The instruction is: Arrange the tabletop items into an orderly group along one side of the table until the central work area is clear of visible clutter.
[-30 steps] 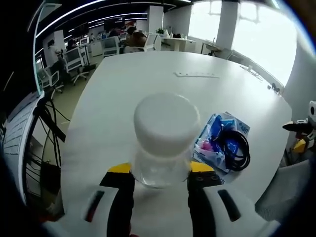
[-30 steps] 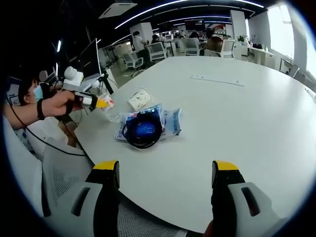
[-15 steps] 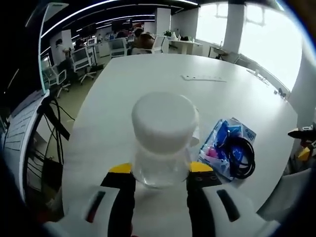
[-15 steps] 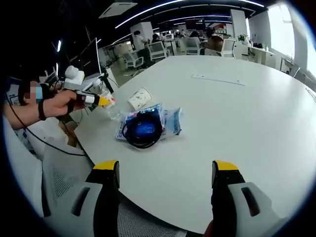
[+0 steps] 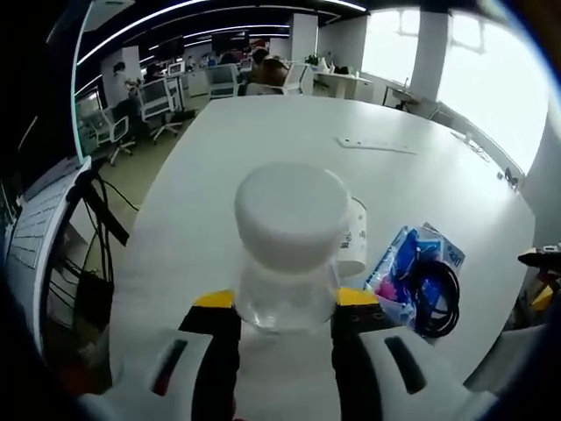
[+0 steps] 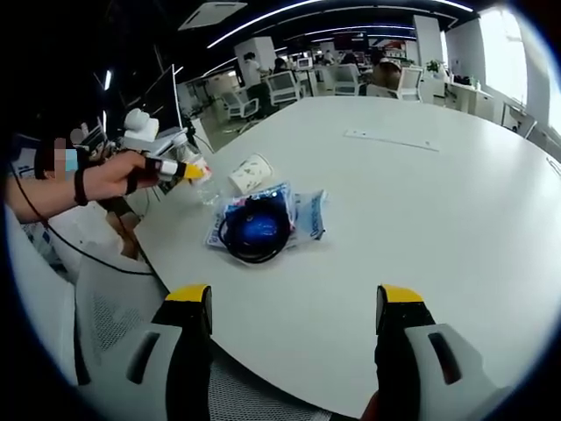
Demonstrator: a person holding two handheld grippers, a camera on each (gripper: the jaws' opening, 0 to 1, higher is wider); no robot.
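Gripping a clear jar (image 5: pixel 287 289) with a white lid between its yellow-tipped jaws, the left hand-held gripper (image 5: pixel 284 309) holds it over the white tabletop (image 5: pixel 263 140) in the left gripper view; a paper cup (image 5: pixel 352 237) lies on its side just behind, beside a blue packet (image 5: pixel 412 263) carrying a coiled black cable (image 5: pixel 438 289). In the right gripper view, the right hand-held gripper (image 6: pixel 294 303) stands wide and empty above the tabletop edge, with packet, cable and cup near the far-left edge.

One jar (image 5: pixel 287 250), one paper cup (image 6: pixel 249 174), one blue packet (image 6: pixel 263 221), one cable coil (image 6: pixel 254 230).
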